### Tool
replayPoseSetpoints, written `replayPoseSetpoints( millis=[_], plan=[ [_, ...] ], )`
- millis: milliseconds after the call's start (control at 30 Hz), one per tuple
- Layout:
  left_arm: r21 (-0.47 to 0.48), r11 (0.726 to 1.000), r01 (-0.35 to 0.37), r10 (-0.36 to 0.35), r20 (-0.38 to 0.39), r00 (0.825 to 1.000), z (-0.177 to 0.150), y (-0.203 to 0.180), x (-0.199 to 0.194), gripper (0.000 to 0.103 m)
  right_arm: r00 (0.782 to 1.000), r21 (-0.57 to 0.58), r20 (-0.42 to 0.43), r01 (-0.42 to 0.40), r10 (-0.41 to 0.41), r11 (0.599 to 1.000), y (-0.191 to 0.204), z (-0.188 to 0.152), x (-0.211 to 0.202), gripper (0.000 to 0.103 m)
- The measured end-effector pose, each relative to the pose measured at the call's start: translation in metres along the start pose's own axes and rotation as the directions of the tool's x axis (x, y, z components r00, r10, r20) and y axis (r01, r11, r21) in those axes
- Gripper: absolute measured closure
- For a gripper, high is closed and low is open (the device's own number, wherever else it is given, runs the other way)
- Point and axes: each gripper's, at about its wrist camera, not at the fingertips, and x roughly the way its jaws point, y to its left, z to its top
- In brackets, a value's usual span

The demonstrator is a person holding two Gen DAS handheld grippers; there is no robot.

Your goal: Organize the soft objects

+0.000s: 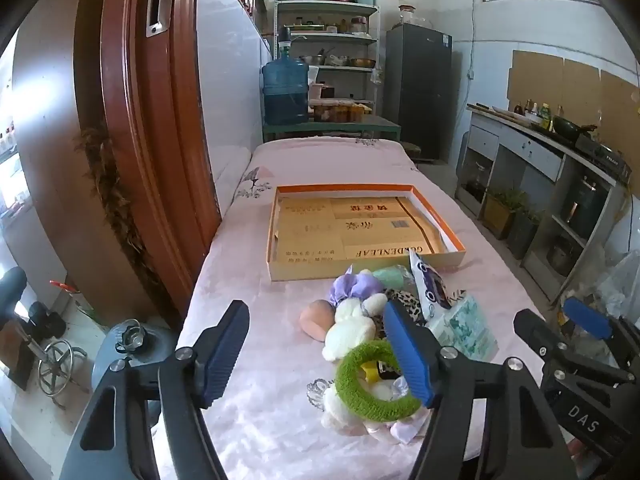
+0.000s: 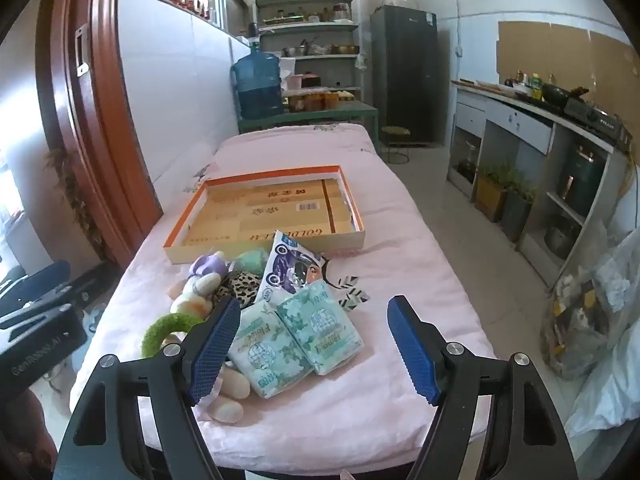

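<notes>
Both grippers agape, empty: left gripper (image 1: 320, 354) above the green ring (image 1: 374, 380), right gripper (image 2: 314, 346) over the tissue packs (image 2: 298, 338). Soft items heaped at near table edge, none yet in the shallow box (image 1: 368, 266) beyond. Step: first pick. Next: descend, close on one item.

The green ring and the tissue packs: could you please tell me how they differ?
The green ring is a fuzzy open loop; the tissue packs are flat, printed plastic-wrapped blocks. The ring is one piece at the pile's left; the packs are two, side by side, at its right. Both lie on the pink cloth, outside the box.
</notes>
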Motion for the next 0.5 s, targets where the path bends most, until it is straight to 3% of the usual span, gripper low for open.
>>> replayPoseSetpoints(
  millis=[167, 500],
  plan=[
    [-0.013, 1.000, 0.006, -0.006, 0.012, 1.000, 0.000, 0.003, -0.001, 0.038, 1.000, -0.006, 0.007, 0.008, -0.008, 1.000, 0.000, -0.002, 0.002, 0.026],
    [0.006, 1.000, -0.006, 0.006, -0.011, 1.000, -0.010, -0.005, 0.005, 0.038, 1.000, -0.030, 0.014, 0.003, -0.002, 1.000, 0.006, -0.001, -0.003, 0.026]
  ],
)
